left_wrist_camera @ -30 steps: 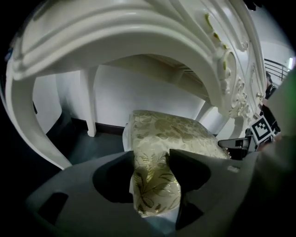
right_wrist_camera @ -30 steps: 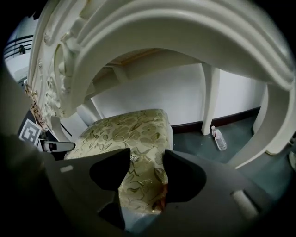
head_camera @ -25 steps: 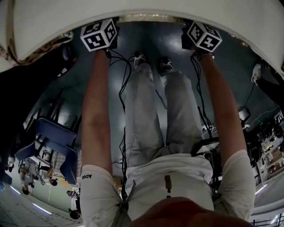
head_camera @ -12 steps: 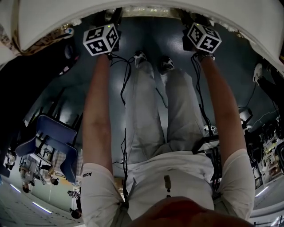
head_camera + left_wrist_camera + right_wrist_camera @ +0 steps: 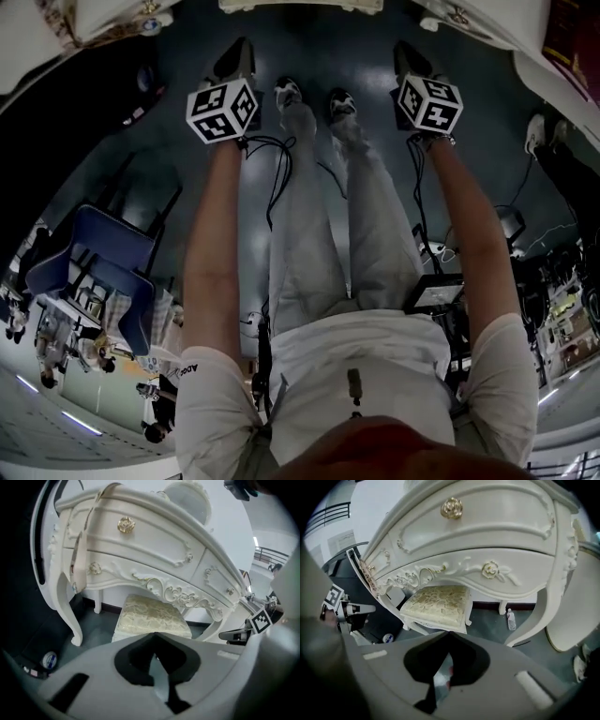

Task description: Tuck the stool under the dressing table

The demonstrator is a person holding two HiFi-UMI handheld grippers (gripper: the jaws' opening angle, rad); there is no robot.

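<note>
The cream-cushioned stool [image 5: 151, 616] stands tucked under the white carved dressing table [image 5: 154, 541], its seat below the drawer front; the right gripper view shows the stool [image 5: 438, 601] and the table [image 5: 487, 527] too. My left gripper [image 5: 154, 637] hangs back from the stool, jaws closed together on nothing. My right gripper [image 5: 449, 637] is likewise clear of it, jaws closed and empty. In the head view the left gripper [image 5: 236, 58] and the right gripper [image 5: 409, 58] are held over the dark floor, short of the table's edge [image 5: 103, 19].
A blue chair [image 5: 94, 272] stands at the left behind me. A small bottle [image 5: 511, 619] lies on the floor by a table leg, a tape roll [image 5: 49, 659] near another. My legs and shoes [image 5: 289, 94] are between the grippers; cables and a black device [image 5: 436, 295] lie at the right.
Both grippers have drawn back from the dressing table toward me and risen. The table's edge has slid toward the top of the head view, baring more floor.
</note>
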